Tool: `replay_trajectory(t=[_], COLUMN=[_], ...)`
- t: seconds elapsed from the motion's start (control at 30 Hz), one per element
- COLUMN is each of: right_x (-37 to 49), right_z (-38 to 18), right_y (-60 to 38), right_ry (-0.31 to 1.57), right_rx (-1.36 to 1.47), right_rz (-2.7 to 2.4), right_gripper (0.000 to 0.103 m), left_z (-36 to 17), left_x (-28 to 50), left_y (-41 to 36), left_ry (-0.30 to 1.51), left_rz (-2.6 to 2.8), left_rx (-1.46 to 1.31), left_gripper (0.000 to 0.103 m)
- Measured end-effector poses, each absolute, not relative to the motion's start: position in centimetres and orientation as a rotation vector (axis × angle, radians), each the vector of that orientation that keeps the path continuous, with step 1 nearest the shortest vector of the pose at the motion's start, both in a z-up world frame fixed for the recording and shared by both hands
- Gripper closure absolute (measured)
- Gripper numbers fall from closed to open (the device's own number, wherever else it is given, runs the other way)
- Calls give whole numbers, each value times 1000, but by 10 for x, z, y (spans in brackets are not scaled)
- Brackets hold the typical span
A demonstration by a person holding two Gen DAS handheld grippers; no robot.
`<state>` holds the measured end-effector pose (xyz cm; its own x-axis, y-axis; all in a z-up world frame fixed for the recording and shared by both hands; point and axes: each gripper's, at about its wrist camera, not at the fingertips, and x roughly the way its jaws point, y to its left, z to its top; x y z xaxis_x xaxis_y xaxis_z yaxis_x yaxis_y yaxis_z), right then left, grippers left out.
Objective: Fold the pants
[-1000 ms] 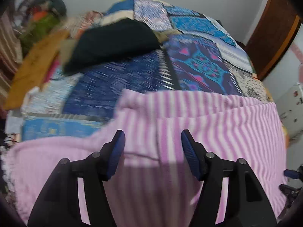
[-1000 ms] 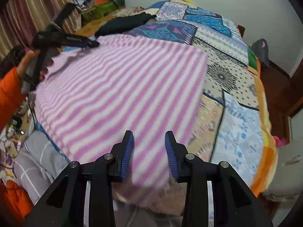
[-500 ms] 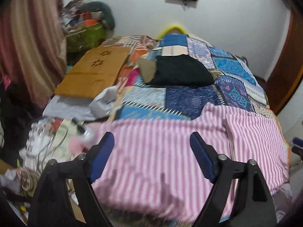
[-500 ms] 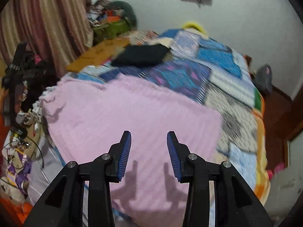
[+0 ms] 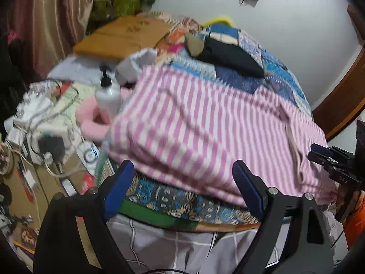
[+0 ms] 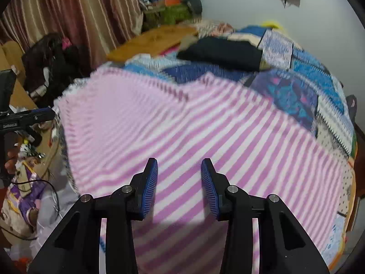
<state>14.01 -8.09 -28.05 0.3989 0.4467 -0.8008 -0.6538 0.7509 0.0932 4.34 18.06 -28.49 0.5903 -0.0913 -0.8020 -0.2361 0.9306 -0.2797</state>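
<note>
The pink-and-white striped pants (image 5: 205,123) lie spread flat across the near end of the patchwork bed (image 5: 280,77). They also fill the right wrist view (image 6: 194,137). My left gripper (image 5: 182,182) is open and empty, held off the bed's near edge, just short of the pants. My right gripper (image 6: 179,180) is open and empty, hovering just above the pants. The right gripper also shows at the right edge of the left wrist view (image 5: 330,162), and the left gripper at the left edge of the right wrist view (image 6: 25,118).
A folded black garment (image 5: 230,54) lies further up the bed. A white pump bottle (image 5: 108,98), a pink cushion (image 5: 91,121) and tangled cables and chargers (image 5: 45,123) crowd the floor left of the bed. A brown cardboard sheet (image 5: 127,36) and curtain (image 6: 79,13) stand beyond.
My left gripper has pulled back off the pants to beyond the bed's edge and opened wider. My right gripper has drawn back and risen, and now hovers over the spread pants.
</note>
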Motion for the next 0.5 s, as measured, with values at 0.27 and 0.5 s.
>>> replay_trajectory(t=[0.27, 0.5], right_x=[130, 135], right_z=[-285, -288], right_y=[-78, -78], right_ry=[905, 907], right_rx=[-311, -285], right_rz=[695, 718], right_gripper=[65, 62], left_z=[-328, -323], left_x=[43, 51], left_y=[197, 197], left_ry=[984, 925], left_rz=[51, 18], left_rx=[-576, -569], left_gripper=[14, 9])
